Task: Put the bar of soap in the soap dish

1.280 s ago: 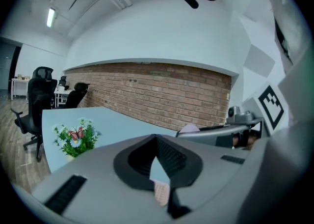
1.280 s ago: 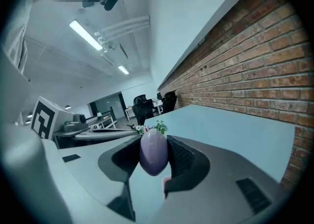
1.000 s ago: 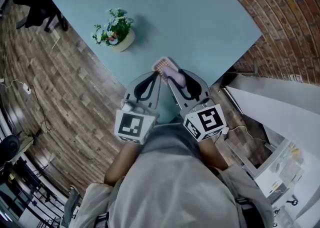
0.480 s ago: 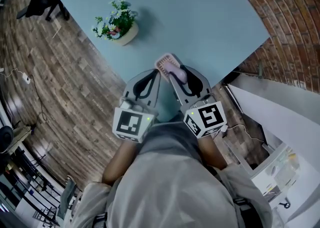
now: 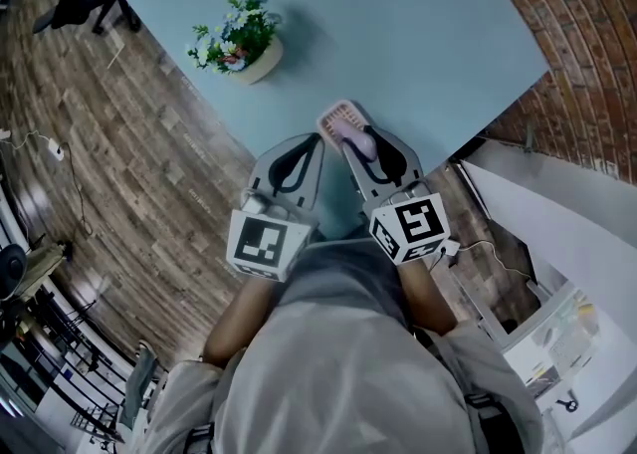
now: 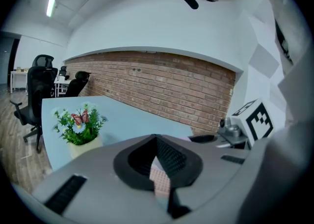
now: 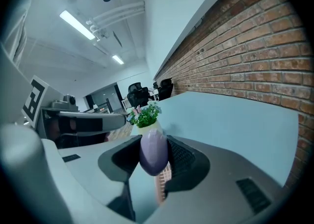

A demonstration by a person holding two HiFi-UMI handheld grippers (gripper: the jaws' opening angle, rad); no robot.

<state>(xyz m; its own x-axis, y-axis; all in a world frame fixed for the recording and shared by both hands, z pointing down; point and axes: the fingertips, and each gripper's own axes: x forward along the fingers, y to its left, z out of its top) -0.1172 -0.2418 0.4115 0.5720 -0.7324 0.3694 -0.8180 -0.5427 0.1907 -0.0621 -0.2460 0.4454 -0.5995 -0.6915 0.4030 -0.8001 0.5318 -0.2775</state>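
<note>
A lilac oval bar of soap (image 5: pixel 360 143) is pinched between the jaws of my right gripper (image 5: pixel 356 139), which is shut on it. In the right gripper view the soap (image 7: pixel 153 152) stands upright between the black pads. Just under and beyond it the pink ribbed soap dish (image 7: pixel 162 182) shows. The dish (image 5: pixel 338 123) lies on the light blue table (image 5: pixel 418 34) near its front corner. My left gripper (image 5: pixel 316 143) hovers just left of the dish, tips together, holding nothing. Through its jaws a strip of the dish (image 6: pixel 159 181) is visible.
A small pot of artificial flowers (image 5: pixel 239 49) stands on the table's left side, well away from the dish. A brick wall (image 5: pixel 587 34) runs along the table's right edge and wooden floor (image 5: pixel 119 173) lies to the left. Office chairs (image 6: pixel 37 88) stand beyond the table.
The right gripper has come down with the soap, which now sits lower over the pink dish. The left gripper stays beside it, about where it was.
</note>
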